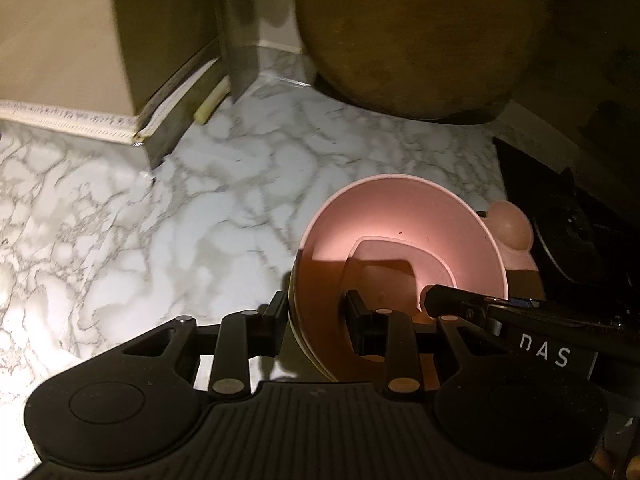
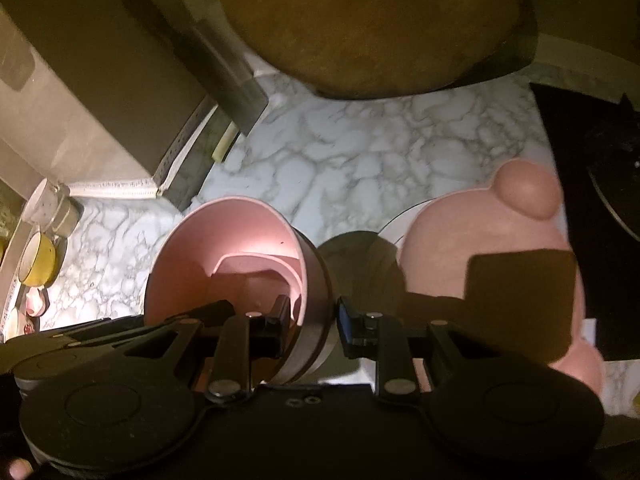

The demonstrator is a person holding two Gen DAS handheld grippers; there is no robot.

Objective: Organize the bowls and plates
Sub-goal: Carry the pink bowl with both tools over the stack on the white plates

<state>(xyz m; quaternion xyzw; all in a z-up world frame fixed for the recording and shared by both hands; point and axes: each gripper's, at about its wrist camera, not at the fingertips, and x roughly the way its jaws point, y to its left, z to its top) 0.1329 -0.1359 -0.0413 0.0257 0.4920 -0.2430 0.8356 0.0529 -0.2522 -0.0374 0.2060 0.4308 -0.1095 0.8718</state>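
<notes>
A pink bowl (image 1: 404, 236) hangs a little above the marble counter (image 1: 160, 220), gripped from two sides. My left gripper (image 1: 316, 320) is shut on its left rim, one finger inside the bowl and one outside. My right gripper (image 2: 314, 320) is shut on the opposite wall of the same pink bowl (image 2: 228, 248). The right gripper's finger (image 1: 460, 300) reaches into the bowl in the left wrist view. The left gripper's finger (image 2: 192, 312) shows at the bowl's edge in the right wrist view. A pink plate with a round ear-like knob (image 2: 460, 240) lies on the counter to the right.
A large round wooden board (image 1: 420, 32) leans at the back. A black stovetop (image 2: 600, 200) borders the right side. A tall box-like unit (image 2: 100, 80) stands at the left. A white plate edge (image 2: 396, 220) shows under the pink plate. A yellow mug (image 2: 38, 260) and a jar (image 2: 52, 208) sit far left.
</notes>
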